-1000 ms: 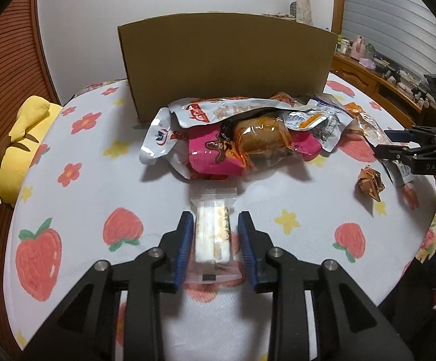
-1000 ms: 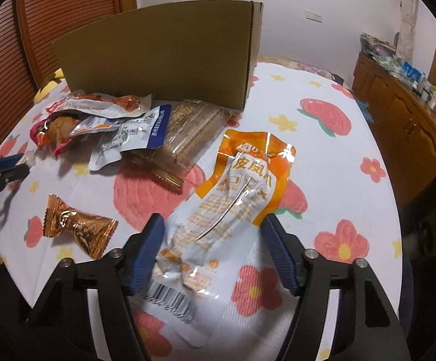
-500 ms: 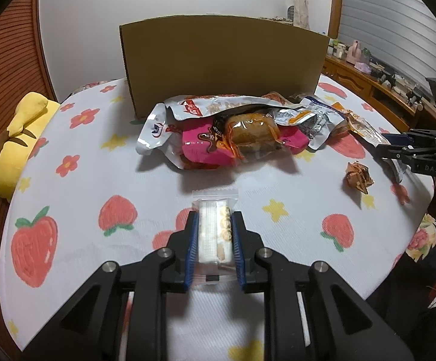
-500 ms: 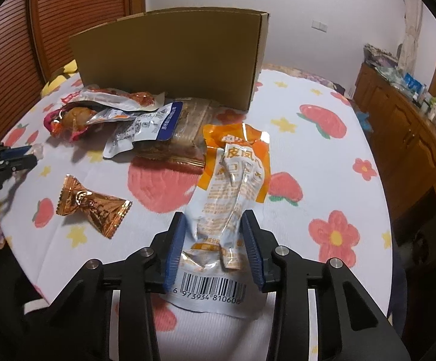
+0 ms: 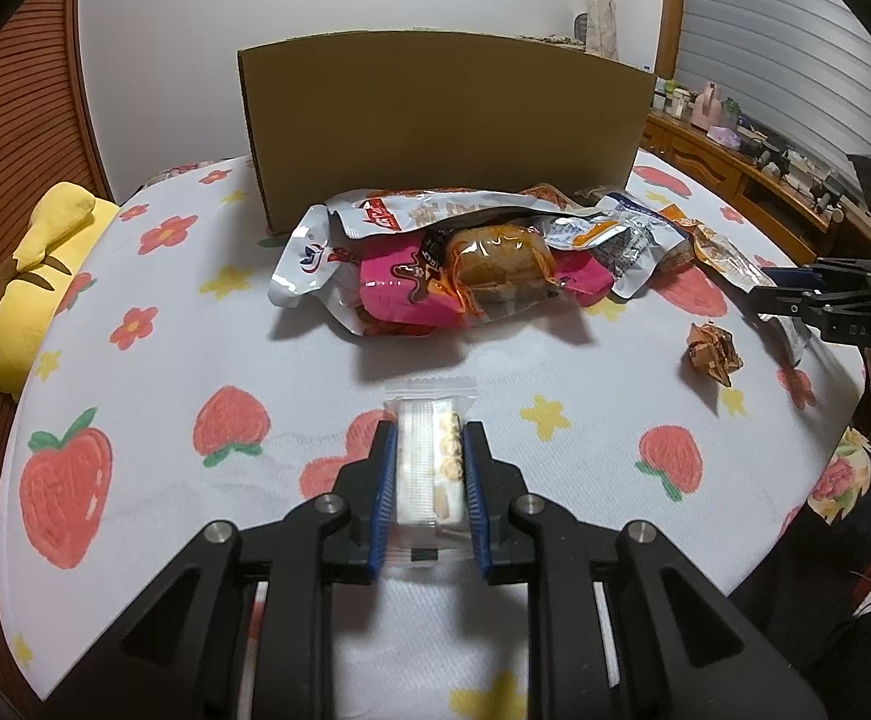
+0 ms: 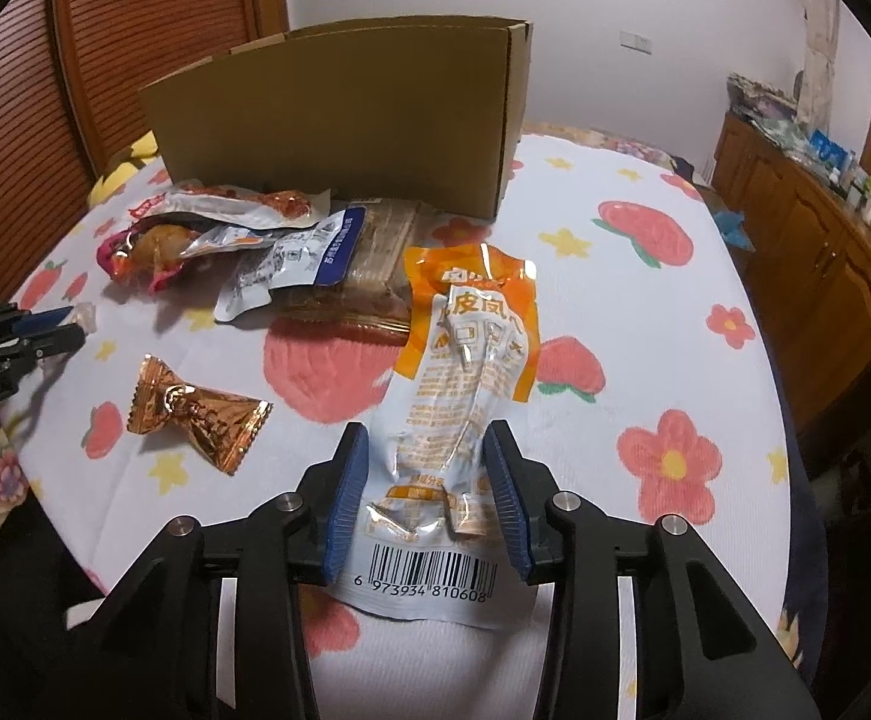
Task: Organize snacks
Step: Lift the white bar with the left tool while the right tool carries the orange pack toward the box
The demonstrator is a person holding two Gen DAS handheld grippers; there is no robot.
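Snacks: a loose pile (image 5: 471, 264) lies mid-table against the near wall of the cardboard box (image 5: 441, 120).
Table (image 5: 153, 360): round, under a strawberry-print cloth.
Orange pouch (image 6: 465, 372): near the front edge, long axis running away from the right tongs (image 6: 429, 480); its barcode end sits between the blue pads, which are opening.
Wafer packet (image 5: 429, 456): by the front edge, lengthwise between the left tongs (image 5: 426, 468), clenched on it.
Gold candy (image 6: 195, 414): between the two tongs, nearer the right, untouched.
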